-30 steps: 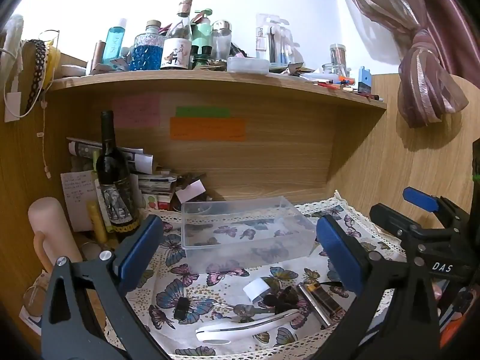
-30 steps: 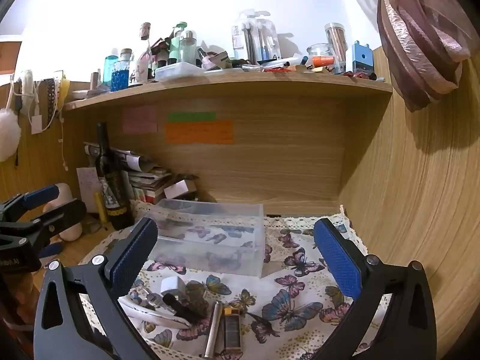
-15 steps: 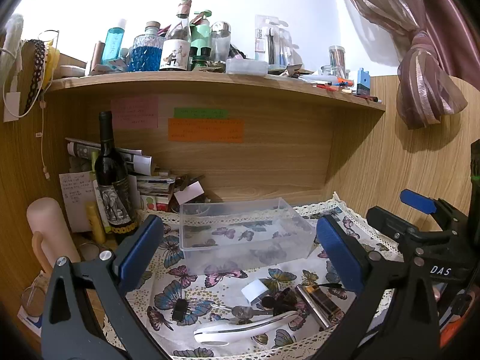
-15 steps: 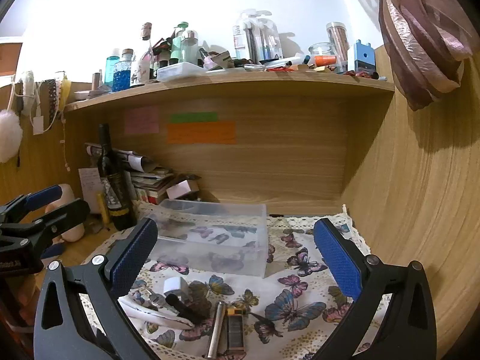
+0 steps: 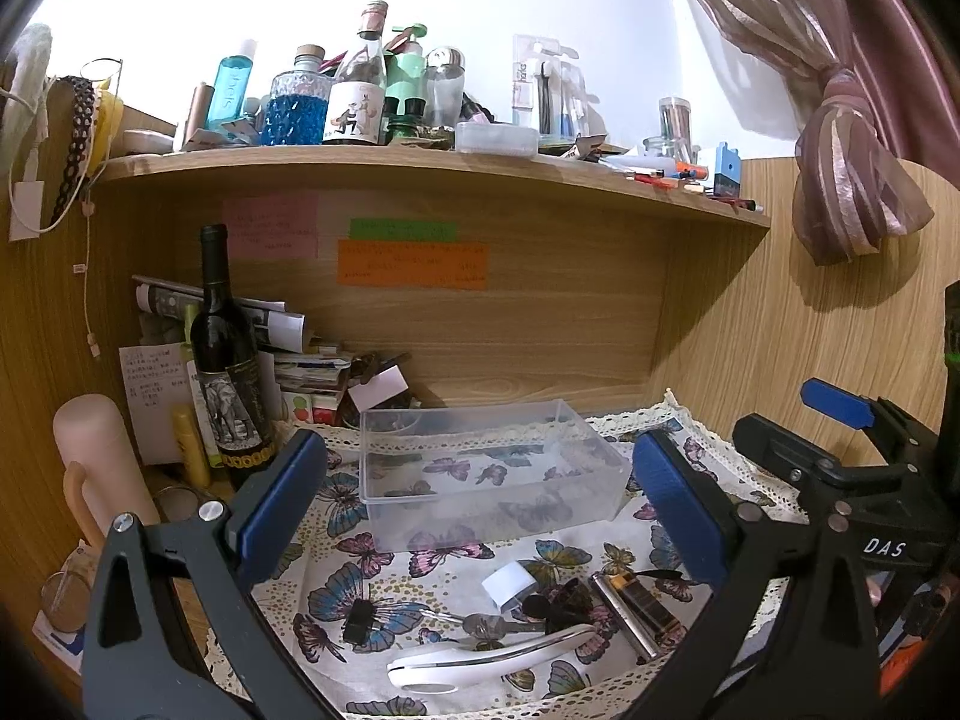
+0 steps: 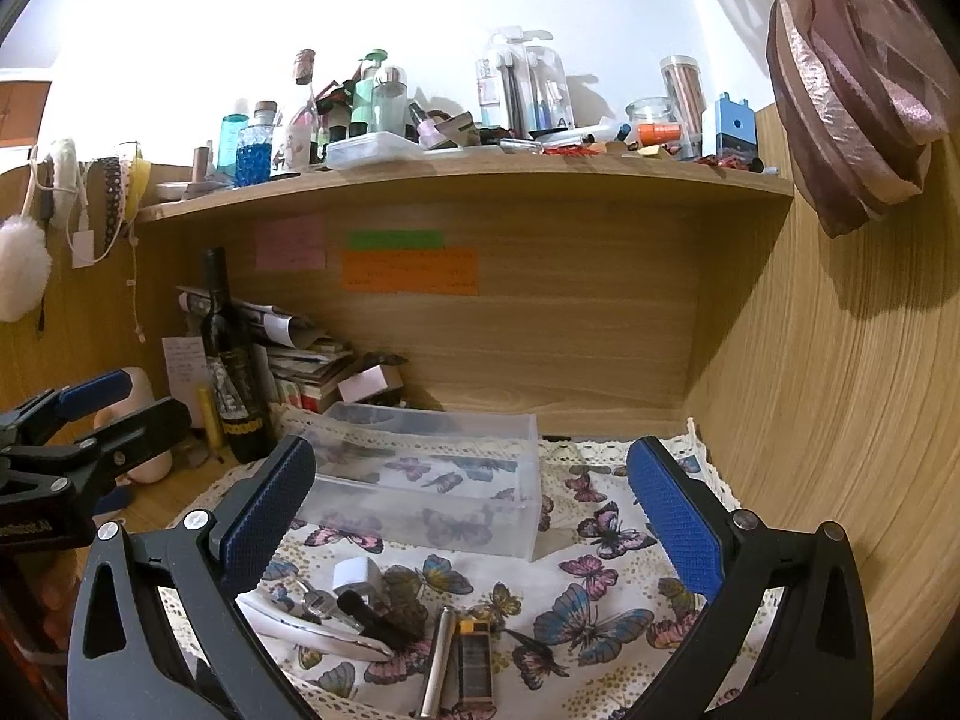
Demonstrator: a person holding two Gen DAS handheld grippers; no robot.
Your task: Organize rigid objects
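Note:
A clear plastic box [image 5: 486, 468] [image 6: 432, 480] stands empty on the butterfly cloth [image 5: 336, 594] [image 6: 600, 606]. In front of it lie small rigid things: a white shoehorn-like handle [image 5: 492, 657] [image 6: 312, 630], a white cap [image 5: 509, 583] [image 6: 354, 575], keys [image 5: 474, 624], a black clip [image 5: 359, 618], a silver tube [image 6: 437, 660] and a dark lighter [image 5: 645, 603] [image 6: 474, 666]. My left gripper [image 5: 480, 516] is open above the pile. My right gripper [image 6: 474, 516] is open and empty, over the cloth to the right of the pile.
A dark wine bottle [image 5: 231, 372] [image 6: 231, 372], papers and a pink cylinder [image 5: 96, 468] crowd the left. A wooden shelf [image 5: 420, 162] packed with bottles overhangs. A wooden side wall [image 6: 840, 420] stands right. The right gripper shows in the left wrist view [image 5: 840, 468].
Both views have shifted slightly; the box and the pile sit a little lower and nearer. Both grippers stay open and nothing was picked up.

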